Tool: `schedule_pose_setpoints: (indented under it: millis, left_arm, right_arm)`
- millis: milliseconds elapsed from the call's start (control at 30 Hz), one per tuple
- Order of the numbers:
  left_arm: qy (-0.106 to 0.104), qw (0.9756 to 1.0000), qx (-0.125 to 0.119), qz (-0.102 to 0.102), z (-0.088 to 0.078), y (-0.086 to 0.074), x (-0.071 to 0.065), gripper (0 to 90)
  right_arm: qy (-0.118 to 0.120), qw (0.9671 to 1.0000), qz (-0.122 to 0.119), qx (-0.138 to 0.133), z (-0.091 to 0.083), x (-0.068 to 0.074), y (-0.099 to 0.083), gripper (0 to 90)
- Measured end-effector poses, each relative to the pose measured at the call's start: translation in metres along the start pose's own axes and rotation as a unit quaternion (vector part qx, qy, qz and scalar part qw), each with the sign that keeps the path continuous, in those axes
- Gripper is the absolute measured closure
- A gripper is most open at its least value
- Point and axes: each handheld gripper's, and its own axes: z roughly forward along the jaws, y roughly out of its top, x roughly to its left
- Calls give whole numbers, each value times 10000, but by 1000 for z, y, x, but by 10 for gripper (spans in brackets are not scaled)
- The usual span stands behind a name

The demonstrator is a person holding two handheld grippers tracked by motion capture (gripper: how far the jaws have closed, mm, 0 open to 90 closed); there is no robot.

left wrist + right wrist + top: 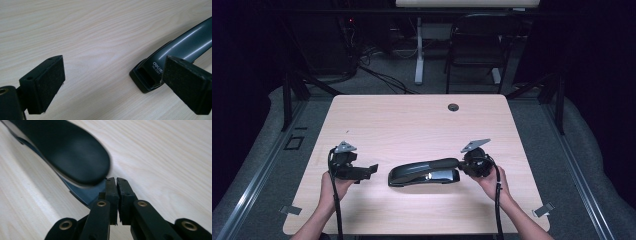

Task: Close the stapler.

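A large black stapler (424, 172) lies flat near the middle front of the tabletop (412, 120), between both grippers. The right gripper (463, 165), jaws together and holding nothing, sits at the stapler's handle end, likely to press it. The left gripper (373, 170), jaws apart, waits just beside the stapler's nose.

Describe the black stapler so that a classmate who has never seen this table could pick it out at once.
Start at the light wooden table and look at its near half, between the person's two hands. There lies the stapler, long and low, with its curved arm reaching towards the right claw. Unlike the claws beside it, it is glossy, trails no cable and bears small white lettering at one end.
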Motion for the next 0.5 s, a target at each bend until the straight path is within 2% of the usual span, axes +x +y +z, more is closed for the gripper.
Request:
schedule_pose_setpoints:
  millis: [133,267,367,500]
  left_arm:
    - [1,10000,-19,3,1,0,-1,49]
    - [-22,10000,15,25,1,0,-1,49]
    - [-1,10000,-32,8,1,0,-1,44]
    - [-8,10000,-39,5,1,0,-1,40]
  right_arm:
    - [-98,9988,92,-461,-19,-5,5,885]
    - [-104,9957,-31,-918,-40,4,16,885]
    - [-6,9950,-163,-988,-45,13,22,884]
    - [113,9963,-298,-793,-38,20,24,884]
